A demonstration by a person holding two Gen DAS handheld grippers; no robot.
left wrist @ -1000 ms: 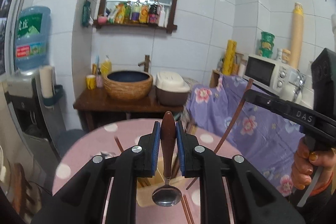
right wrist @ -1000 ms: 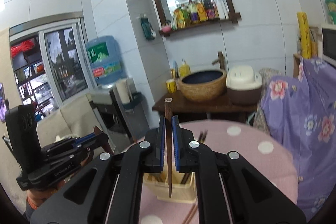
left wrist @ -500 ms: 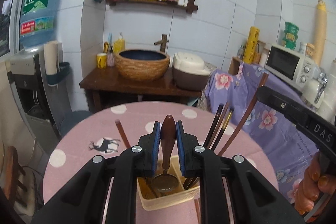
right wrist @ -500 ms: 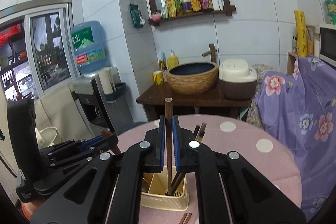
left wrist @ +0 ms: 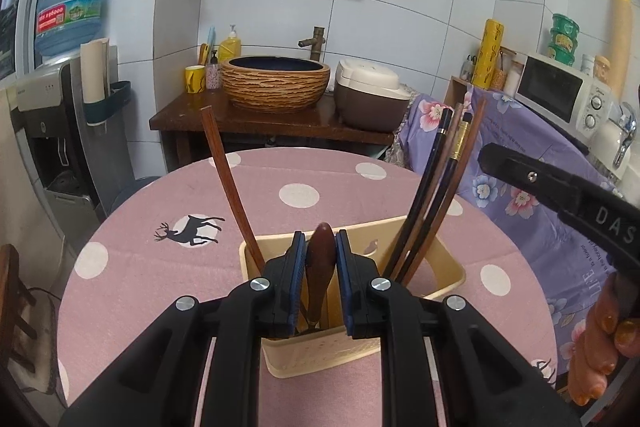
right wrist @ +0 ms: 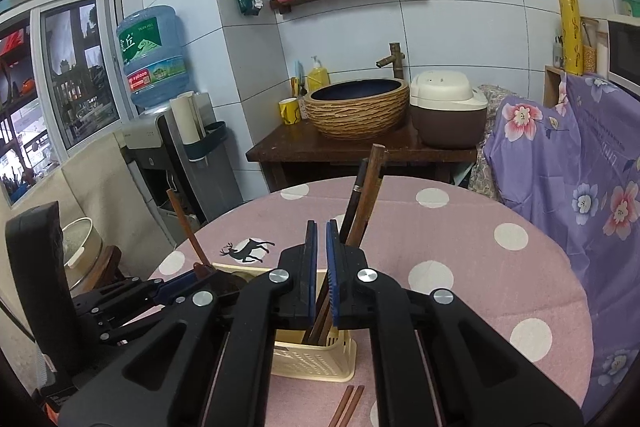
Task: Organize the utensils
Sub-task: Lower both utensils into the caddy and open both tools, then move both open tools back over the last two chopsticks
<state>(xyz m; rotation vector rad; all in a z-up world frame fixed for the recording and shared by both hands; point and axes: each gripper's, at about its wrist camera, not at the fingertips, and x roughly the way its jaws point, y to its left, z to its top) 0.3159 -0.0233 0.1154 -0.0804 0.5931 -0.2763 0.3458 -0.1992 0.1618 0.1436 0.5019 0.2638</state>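
Worktop (left wrist: 304,187): round, pink cloth w/ white dots.
Utensil caddy (left wrist: 448,263): cream plastic, on worktop centre; chopsticks (left wrist: 436,195) lean inside at its right.
Left gripper (left wrist: 320,279): clamped on wooden spoon handle (left wrist: 322,255), spoon down inside caddy.
Right gripper (right wrist: 322,267): pads slightly apart, nothing between; over caddy.
Loose chopsticks (right wrist: 347,405): flat on worktop just beside caddy.

Between your left gripper's (left wrist: 320,255) pads stands a brown wooden spoon handle (left wrist: 321,259), its lower end down inside the cream utensil basket (left wrist: 448,259) right beneath the tool. To its left one reddish chopstick (left wrist: 228,183) leans out of the basket; to its right a bundle of dark chopsticks (left wrist: 436,187) leans away. Two chopsticks (right wrist: 347,405) lie on the table beneath your right gripper (right wrist: 322,259).
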